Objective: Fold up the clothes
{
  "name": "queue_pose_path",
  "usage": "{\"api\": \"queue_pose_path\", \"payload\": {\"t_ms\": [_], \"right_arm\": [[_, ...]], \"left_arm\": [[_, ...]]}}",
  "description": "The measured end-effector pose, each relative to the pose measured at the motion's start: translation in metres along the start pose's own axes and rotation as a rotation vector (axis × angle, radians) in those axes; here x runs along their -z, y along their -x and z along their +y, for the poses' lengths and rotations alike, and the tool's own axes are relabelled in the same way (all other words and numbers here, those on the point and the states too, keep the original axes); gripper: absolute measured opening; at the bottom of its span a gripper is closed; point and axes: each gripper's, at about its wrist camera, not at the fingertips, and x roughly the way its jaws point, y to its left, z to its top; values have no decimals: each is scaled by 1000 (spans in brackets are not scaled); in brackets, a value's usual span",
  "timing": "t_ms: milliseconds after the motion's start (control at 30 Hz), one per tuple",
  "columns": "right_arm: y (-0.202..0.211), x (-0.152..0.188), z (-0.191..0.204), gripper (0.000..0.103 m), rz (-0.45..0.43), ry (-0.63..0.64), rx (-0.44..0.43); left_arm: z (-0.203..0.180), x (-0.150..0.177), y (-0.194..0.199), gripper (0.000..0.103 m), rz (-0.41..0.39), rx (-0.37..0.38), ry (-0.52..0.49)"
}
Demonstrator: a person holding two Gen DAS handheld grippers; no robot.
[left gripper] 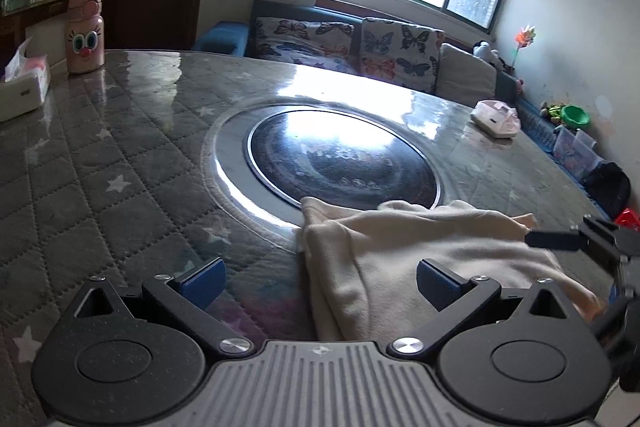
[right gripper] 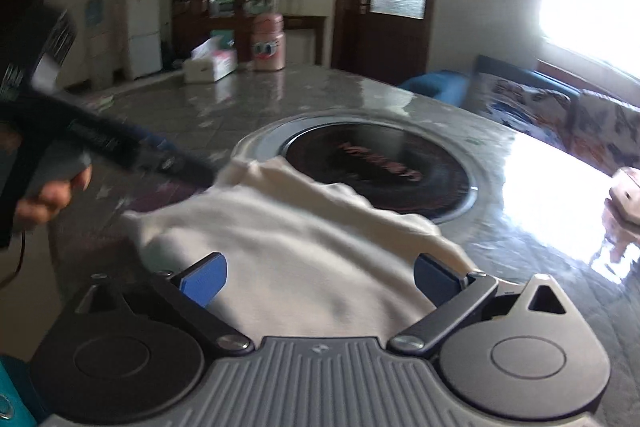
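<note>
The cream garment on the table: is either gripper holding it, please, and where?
Neither: the left gripper and right gripper are both open above the cream garment.

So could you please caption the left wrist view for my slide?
Open left gripper above a cream garment on the quilted table.

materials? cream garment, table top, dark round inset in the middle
Garment: soft knit or fleece, matte, it slumps in rounded folds. Table top: grey quilted star-print cloth, apparently under a clear glossy sheet, given the window glare. Round inset: looks like dark glass, mirror-like reflection, with a metal-looking ring.
</note>
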Motion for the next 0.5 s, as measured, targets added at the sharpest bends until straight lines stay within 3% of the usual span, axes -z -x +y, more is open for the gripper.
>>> {"api": "queue_pose_path", "payload": {"t_ms": [167, 367, 433, 500], "right_arm": [[-2, -3, 18, 101, -13, 86, 41], [7, -18, 43, 101, -32, 167, -36], [2, -20, 57, 97, -20, 215, -74], [-5, -21, 77, 86, -12, 292, -108]], "left_arm": [[6, -5, -4, 103, 30, -26, 16], [13, -7, -8, 103, 56, -42, 76], [16, -9, -8, 103, 64, -39, 108], [18, -10, -7, 103, 66, -34, 123]]}}
